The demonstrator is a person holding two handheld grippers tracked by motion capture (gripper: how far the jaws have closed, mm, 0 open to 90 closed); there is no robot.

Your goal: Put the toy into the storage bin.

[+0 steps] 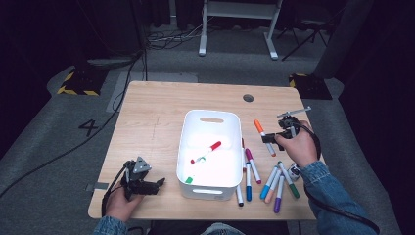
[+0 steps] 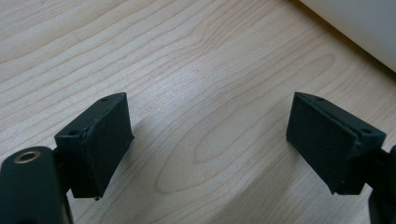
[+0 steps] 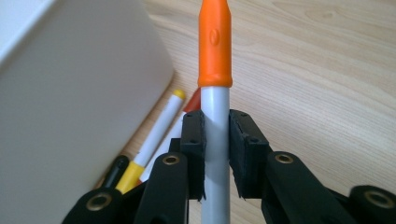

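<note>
Right tool (image 3: 215, 140) is clamped on the grey barrel of the orange-capped marker (image 3: 215, 51), holding it just right of the white bin (image 1: 208, 152), above the table (image 1: 147, 122). Left tool (image 2: 208, 140) sits spread wide near the front left corner, nothing between its jaws. More markers (image 1: 274, 183) lie beside the bin.

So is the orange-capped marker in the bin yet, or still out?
Out. The right tongs are shut on the orange-capped marker above the table, beside the white bin, not inside it.
</note>
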